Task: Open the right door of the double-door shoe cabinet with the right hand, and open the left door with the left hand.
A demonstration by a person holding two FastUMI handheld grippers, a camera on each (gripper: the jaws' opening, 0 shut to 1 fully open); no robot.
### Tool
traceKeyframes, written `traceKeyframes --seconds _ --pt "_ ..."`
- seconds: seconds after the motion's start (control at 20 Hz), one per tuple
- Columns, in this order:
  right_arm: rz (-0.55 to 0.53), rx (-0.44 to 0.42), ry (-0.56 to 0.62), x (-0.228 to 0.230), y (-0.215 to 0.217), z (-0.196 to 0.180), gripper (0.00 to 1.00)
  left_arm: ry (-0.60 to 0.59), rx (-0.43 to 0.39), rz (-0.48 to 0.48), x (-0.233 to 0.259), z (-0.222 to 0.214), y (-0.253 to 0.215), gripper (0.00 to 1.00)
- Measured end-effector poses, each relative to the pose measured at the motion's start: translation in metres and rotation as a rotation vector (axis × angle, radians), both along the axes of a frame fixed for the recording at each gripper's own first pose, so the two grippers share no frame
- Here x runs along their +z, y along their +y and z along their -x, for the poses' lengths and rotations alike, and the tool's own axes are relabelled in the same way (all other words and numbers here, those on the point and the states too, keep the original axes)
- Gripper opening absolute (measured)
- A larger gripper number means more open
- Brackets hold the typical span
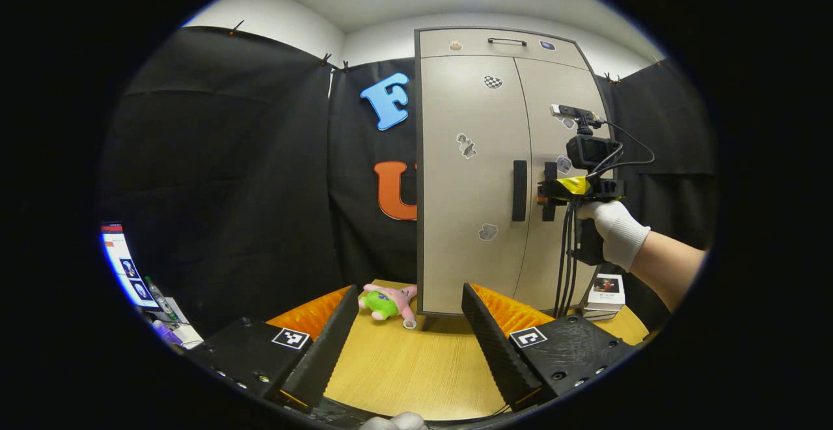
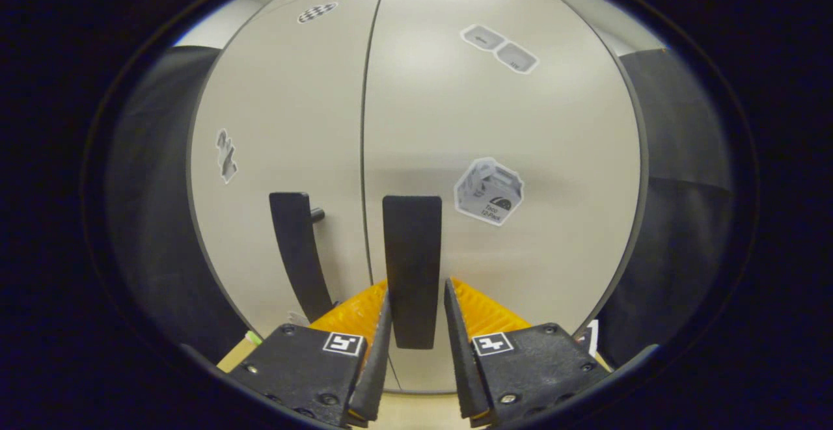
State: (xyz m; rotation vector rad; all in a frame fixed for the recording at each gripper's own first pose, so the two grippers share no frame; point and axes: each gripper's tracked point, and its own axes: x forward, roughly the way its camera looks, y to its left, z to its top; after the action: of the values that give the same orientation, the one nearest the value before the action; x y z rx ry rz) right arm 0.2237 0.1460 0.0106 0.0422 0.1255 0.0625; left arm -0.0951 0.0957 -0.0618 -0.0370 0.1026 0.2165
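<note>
the shoe cabinet [image 1: 481,176] stands upright on a wooden worktop [image 1: 416,365], both doors closed; a plush toy [image 1: 389,302] lies on the worktop at the cabinet's lower left corner, and a small stack of boxes [image 1: 604,296] sits at its lower right corner. stickers dot the doors, and a drawer with a slim handle runs across the cabinet's top. black cloth hangs behind the cabinet, under a white wall and ceiling. left of the cabinet, at the worktop's edge, a screen [image 1: 123,264] glows.

the left gripper [image 1: 410,326] hovers well in front of the cabinet, jaws wide apart and empty, nothing between it and the left door handle [image 1: 518,190].

in the left gripper view the right gripper [image 1: 550,190], held by a gloved hand [image 1: 612,222], sits at the right door handle [image 2: 411,267]. the right gripper view shows that handle between the fingers, jaws narrowed close on either side; whether both press on it i cannot tell
</note>
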Motion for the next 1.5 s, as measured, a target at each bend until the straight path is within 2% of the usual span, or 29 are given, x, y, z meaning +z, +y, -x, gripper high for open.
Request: traceKeyframes --seconds 0.1,0.3,0.45,0.95,1.5 --pt "0.014 -0.018 -0.001 0.001 0.0 -0.003 0.37 0.001 0.005 0.001 -0.002 0.0 0.0 0.96" --pt "0.012 -0.036 0.008 0.0 0.0 -0.002 0.33 0.006 0.001 0.013 -0.007 -0.003 -0.002 0.96" --pt "0.016 -0.022 0.011 0.0 -0.001 -0.001 0.26 0.006 -0.005 0.018 -0.008 -0.002 -0.004 0.96" --pt "0.031 0.055 -0.001 -0.003 -0.006 0.031 0.19 0.002 -0.024 0.012 -0.01 0.006 -0.006 0.96" --pt "0.019 0.102 -0.002 -0.007 -0.023 0.067 0.19 0.0 -0.066 0.014 -0.01 0.006 -0.027 0.96"
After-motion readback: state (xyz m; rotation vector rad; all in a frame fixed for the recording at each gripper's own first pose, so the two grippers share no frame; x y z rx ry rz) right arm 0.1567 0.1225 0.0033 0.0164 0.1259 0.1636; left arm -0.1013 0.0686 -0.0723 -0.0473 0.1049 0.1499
